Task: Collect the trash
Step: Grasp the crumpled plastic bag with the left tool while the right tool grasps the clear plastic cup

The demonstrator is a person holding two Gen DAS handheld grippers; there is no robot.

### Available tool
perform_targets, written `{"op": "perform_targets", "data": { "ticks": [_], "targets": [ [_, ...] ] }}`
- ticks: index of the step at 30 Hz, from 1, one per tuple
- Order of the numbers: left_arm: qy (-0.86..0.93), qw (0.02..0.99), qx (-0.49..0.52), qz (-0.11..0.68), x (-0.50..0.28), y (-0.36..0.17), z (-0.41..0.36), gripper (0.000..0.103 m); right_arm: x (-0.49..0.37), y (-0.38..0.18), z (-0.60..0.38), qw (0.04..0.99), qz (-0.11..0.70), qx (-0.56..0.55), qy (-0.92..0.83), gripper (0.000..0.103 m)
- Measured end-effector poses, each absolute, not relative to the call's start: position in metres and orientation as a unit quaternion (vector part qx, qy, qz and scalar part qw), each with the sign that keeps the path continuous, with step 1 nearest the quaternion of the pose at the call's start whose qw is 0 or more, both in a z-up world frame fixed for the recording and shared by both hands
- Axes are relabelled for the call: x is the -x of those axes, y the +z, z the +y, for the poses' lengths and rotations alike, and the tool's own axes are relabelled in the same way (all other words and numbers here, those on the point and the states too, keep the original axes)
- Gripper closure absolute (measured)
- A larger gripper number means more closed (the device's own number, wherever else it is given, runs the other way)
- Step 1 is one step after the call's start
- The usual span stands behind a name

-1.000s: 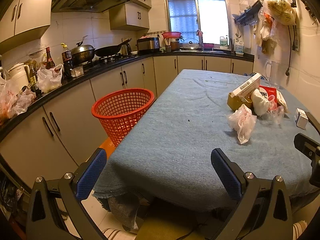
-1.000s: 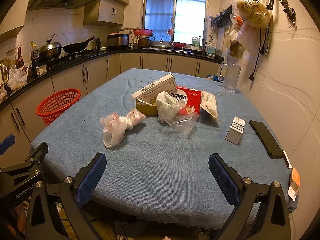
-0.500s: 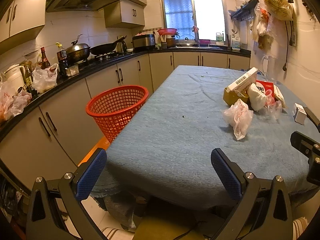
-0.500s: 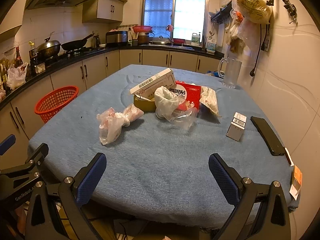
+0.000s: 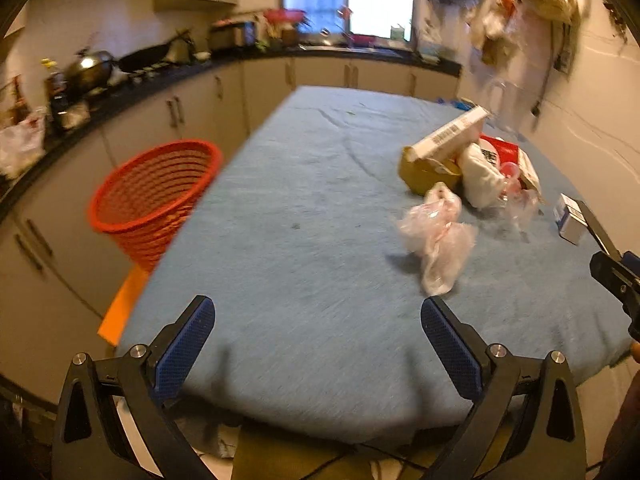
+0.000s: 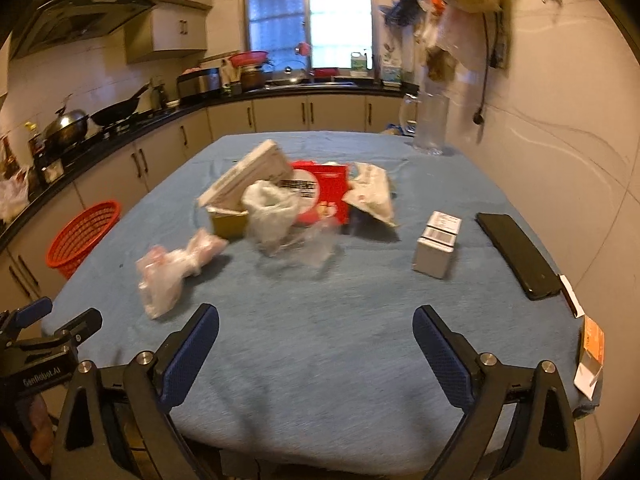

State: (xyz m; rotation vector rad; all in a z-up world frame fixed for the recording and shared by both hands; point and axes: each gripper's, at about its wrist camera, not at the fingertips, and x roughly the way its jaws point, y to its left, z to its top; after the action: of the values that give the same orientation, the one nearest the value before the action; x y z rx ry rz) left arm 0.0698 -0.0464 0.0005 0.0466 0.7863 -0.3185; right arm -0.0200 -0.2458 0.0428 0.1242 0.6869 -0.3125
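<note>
Closing in on the table [image 5: 304,208]: both views sit nearer the blue cloth than a second ago and blur with motion. Basket [image 5: 156,196] waits off the left edge, empty as far as I can see. Trash pile [image 6: 296,200] is mid-table, pink bag [image 6: 176,268] nearest. Left gripper [image 5: 318,344] and right gripper [image 6: 316,352] gape wide, holding nothing. Nothing collected yet; bag looks first.

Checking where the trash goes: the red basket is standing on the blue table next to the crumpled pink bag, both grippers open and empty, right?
Not quite. The red basket stands on the floor beside the blue table, as the left wrist view shows. The rest holds.
</note>
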Motion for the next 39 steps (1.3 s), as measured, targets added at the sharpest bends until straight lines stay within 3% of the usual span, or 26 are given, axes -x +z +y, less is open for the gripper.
{"op": "perform_targets", "data": {
  "ticks": [5, 10, 16, 23, 25, 37, 39],
  "targets": [
    [-0.214, 0.886, -0.016, 0.412, -0.101, 0.011, -0.070, 0.020, 0.014, 0.041, -0.287, 0.919, 0.349, -0.108, -0.146, 0.006],
    [-0.266, 0.854, -0.036, 0.445, -0.130, 0.007, -0.107, 0.024, 0.002, 0.044, -0.320, 0.915, 0.353, -0.148, -0.131, 0.008],
    [-0.285, 0.840, -0.074, 0.456, -0.146, -0.007, -0.142, 0.049, -0.030, 0.040, -0.354, 0.892, 0.372, -0.249, -0.061, 0.016],
    [-0.300, 0.824, -0.086, 0.473, -0.156, -0.028, -0.164, 0.049, -0.084, 0.023, -0.347, 0.863, 0.408, -0.297, -0.018, 0.020],
    [-0.294, 0.831, -0.095, 0.463, -0.153, -0.028, -0.160, 0.059, -0.095, 0.017, -0.346, 0.857, 0.414, -0.306, -0.025, 0.020],
    [-0.302, 0.843, -0.072, 0.439, -0.147, -0.027, -0.134, 0.060, -0.126, -0.006, -0.332, 0.835, 0.437, -0.333, -0.016, 0.020],
    [-0.300, 0.846, -0.072, 0.434, -0.145, -0.025, -0.132, 0.060, -0.124, -0.006, -0.330, 0.840, 0.436, -0.323, -0.020, 0.024]
  ]
}}
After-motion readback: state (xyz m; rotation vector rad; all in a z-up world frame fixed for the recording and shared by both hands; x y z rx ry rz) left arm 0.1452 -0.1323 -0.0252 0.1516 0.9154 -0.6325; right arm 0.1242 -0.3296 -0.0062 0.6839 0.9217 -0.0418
